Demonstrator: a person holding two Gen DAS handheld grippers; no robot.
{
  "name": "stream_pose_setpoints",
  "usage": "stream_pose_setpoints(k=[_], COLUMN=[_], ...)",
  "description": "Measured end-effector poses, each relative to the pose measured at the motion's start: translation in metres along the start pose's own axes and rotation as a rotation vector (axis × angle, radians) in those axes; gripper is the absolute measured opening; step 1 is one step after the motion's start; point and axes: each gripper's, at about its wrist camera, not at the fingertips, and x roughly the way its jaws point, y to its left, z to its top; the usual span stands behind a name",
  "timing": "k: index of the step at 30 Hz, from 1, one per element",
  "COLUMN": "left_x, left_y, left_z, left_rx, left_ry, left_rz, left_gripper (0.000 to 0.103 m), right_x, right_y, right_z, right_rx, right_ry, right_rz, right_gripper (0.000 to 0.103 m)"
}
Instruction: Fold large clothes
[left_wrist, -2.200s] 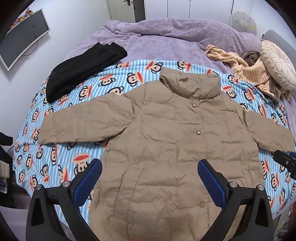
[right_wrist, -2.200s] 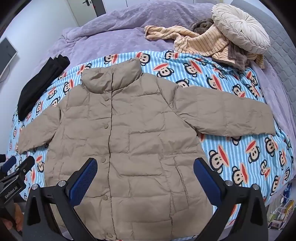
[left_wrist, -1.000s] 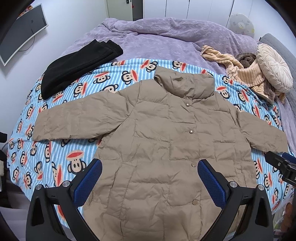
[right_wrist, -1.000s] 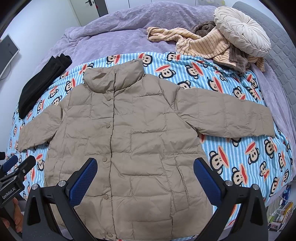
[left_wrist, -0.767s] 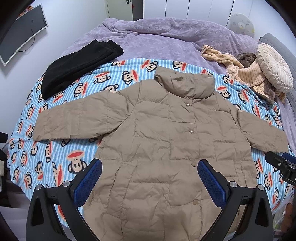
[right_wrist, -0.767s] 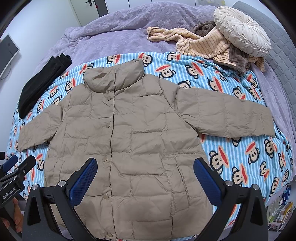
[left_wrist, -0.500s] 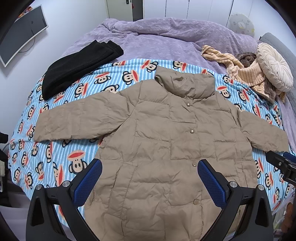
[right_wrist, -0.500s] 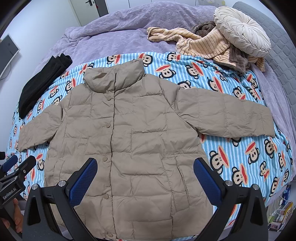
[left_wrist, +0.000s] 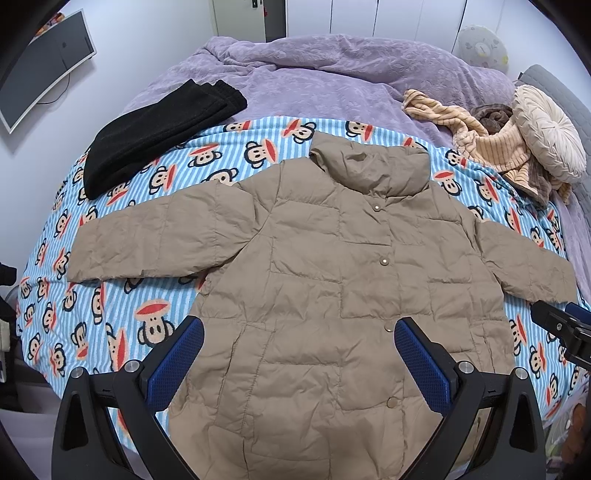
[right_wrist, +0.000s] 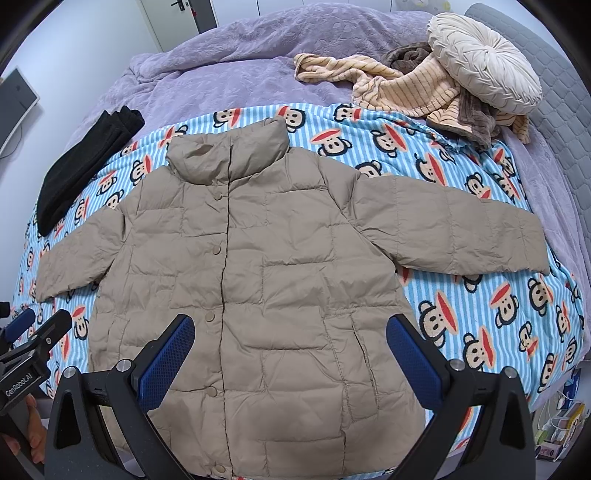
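Observation:
A tan quilted puffer jacket (left_wrist: 332, 280) (right_wrist: 266, 273) lies flat and buttoned on a blue striped monkey-print blanket (left_wrist: 122, 310), collar toward the far side, both sleeves spread outward. My left gripper (left_wrist: 297, 360) hovers open above the jacket's lower front, nothing between its blue pads. My right gripper (right_wrist: 290, 360) hangs open over the hem area, also empty. The right gripper's tip (left_wrist: 561, 325) shows at the right edge of the left wrist view; the left gripper's tip (right_wrist: 33, 332) shows at the left edge of the right wrist view.
Folded black trousers (left_wrist: 155, 129) lie at the blanket's far left. A heap of beige and brown clothes (right_wrist: 413, 85) and a round cream cushion (right_wrist: 484, 77) sit at the far right on the purple bedspread (left_wrist: 332, 74). A monitor (left_wrist: 44, 77) hangs on the left wall.
Both grippers have risen and pulled back slightly since 2.2 s ago, showing more of the jacket; over the last second nearly nothing has moved. Both stay open.

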Motion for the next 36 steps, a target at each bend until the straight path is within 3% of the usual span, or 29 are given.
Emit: stream_pose_setpoints(k=[36], left_x=[0.0006], left_y=[0.0012], left_z=[0.0009], left_rx=[0.001], left_ry=[0.001], left_rz=[0.003], left_gripper=[0.103], right_x=[0.0012], right_y=[-0.0004], right_z=[0.001], right_rx=[-0.001], right_ry=[0.001], right_rz=[0.001], right_gripper=[0.103])
